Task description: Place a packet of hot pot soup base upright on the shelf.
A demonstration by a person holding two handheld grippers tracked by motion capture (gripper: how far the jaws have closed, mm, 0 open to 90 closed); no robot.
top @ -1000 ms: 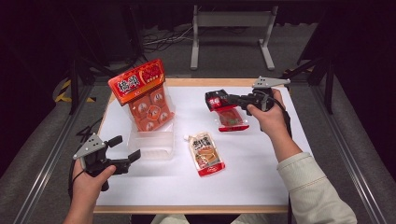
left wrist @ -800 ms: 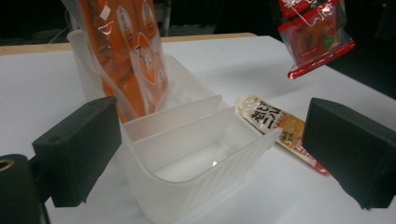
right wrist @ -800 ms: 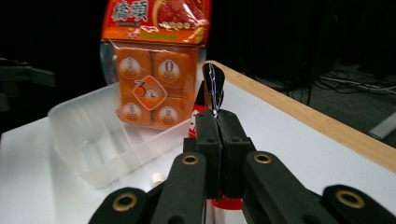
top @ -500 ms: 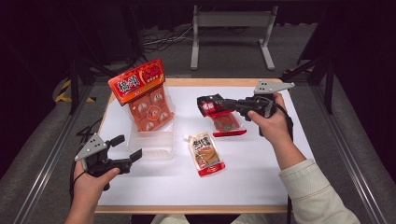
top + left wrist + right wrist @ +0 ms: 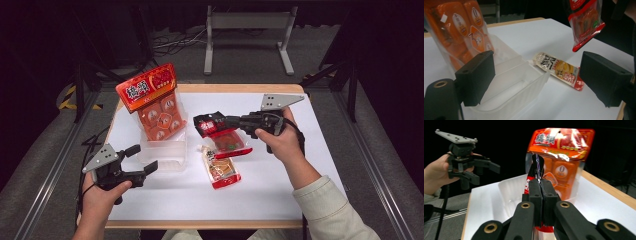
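Note:
My right gripper (image 5: 226, 122) is shut on the top edge of a red snack packet (image 5: 230, 142), which hangs above the white table (image 5: 310, 165) just right of a clear plastic container (image 5: 165, 152). In the right gripper view the jaws pinch the red snack packet (image 5: 535, 167) in front of the container (image 5: 509, 190). A big orange bag (image 5: 152, 107) stands in the container's far end. A beige and red pouch (image 5: 221, 169) lies flat on the table. My left gripper (image 5: 142, 159) is open at the container's near left corner; its jaws have just been closing a little, with nothing gripped between them.
The table's wooden edge (image 5: 200, 224) runs along the front. Dark floor, a grey metal stand (image 5: 247, 35) and cables lie beyond the far side. In the left gripper view the pouch (image 5: 556, 68) lies just right of the container (image 5: 519, 82).
My right gripper has carried the red packet leftward and slightly up, from the table's right part to beside the container. The left hand has stayed almost in place.

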